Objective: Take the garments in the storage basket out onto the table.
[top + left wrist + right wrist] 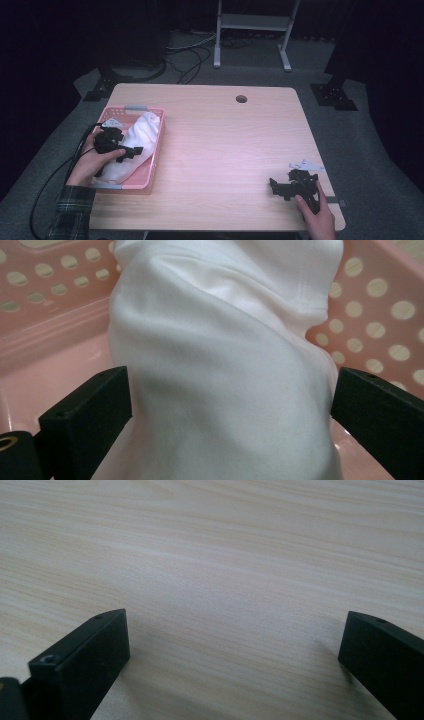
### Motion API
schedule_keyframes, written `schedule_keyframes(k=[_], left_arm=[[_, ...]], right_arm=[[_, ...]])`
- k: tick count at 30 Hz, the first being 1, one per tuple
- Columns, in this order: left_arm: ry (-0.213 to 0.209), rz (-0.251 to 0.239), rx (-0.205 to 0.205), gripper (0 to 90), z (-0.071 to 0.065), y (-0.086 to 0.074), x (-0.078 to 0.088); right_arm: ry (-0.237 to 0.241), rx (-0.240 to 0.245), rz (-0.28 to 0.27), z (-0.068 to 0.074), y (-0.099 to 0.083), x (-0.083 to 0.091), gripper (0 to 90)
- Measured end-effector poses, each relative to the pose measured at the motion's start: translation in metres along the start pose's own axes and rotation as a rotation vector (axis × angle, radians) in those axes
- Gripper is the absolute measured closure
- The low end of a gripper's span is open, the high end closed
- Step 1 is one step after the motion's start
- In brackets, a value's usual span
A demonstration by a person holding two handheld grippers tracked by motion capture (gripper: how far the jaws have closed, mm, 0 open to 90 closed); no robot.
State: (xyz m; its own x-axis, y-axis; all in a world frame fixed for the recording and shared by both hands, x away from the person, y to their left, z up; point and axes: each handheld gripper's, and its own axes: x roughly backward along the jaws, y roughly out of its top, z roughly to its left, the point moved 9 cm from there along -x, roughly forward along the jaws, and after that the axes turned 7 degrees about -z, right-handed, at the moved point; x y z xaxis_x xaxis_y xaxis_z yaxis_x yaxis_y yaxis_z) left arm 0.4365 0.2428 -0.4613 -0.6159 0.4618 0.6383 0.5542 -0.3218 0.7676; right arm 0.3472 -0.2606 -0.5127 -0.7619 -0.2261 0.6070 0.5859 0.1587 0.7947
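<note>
We see both hand-held grippers, left (131,151) and right (274,186), in matte black with blocky rectangular jaws, each with a small screw hole near its tip. Each carries a grey three-cornered plate; a black cable (47,187) trails off the left one. Left sleeve (70,212) is dark green plaid.

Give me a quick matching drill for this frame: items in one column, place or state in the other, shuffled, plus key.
Items:
1. white cloth
2. pink basket
3. left claw
4. right claw

Places/states:
A. open over bare wood at the table's near right
B. at the table's left edge
C. open, one jaw on each side of the cloth
D. lying in the basket

Pairs: 1-D, 2-B, 3-C, 4-A
</note>
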Motion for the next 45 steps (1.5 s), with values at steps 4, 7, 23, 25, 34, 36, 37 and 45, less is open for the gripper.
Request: schedule_keyframes(k=[4, 7, 23, 25, 34, 36, 37, 45], left_arm=[[0.0, 0.015, 0.005, 2.8, 0.0, -0.002, -0.002], [0.001, 0.031, 0.005, 2.8, 0.0, -0.004, -0.004], [0.008, 0.109, 0.0, 2.8, 0.0, -0.013, -0.012], [0.007, 0.117, 0.001, 2.8, 0.0, -0.014, -0.013], [0.008, 0.162, -0.003, 1.1, 0.0, -0.019, -0.016], [0.01, 0.166, -0.004, 1.1, 0.0, -0.019, -0.017], [0.011, 0.167, -0.004, 1.1, 0.0, -0.019, -0.017], [0.028, 0.203, -0.031, 0.1, 0.0, -0.024, -0.021]], right_arm=[[0.0, 0.0, 0.0, 0.0, 0.0, 0.0, 0.0], [0.0, 0.0, 0.0, 0.0, 0.0, 0.0, 0.0], [0.0, 0.0, 0.0, 0.0, 0.0, 0.0, 0.0], [0.0, 0.0, 0.0, 0.0, 0.0, 0.0, 0.0], [0.0, 0.0, 0.0, 0.0, 0.0, 0.0, 0.0], [0.0, 0.0, 0.0, 0.0, 0.0, 0.0, 0.0], [0.0, 0.0, 0.0, 0.0, 0.0, 0.0, 0.0], [0.0, 0.0, 0.0, 0.0, 0.0, 0.0, 0.0]])
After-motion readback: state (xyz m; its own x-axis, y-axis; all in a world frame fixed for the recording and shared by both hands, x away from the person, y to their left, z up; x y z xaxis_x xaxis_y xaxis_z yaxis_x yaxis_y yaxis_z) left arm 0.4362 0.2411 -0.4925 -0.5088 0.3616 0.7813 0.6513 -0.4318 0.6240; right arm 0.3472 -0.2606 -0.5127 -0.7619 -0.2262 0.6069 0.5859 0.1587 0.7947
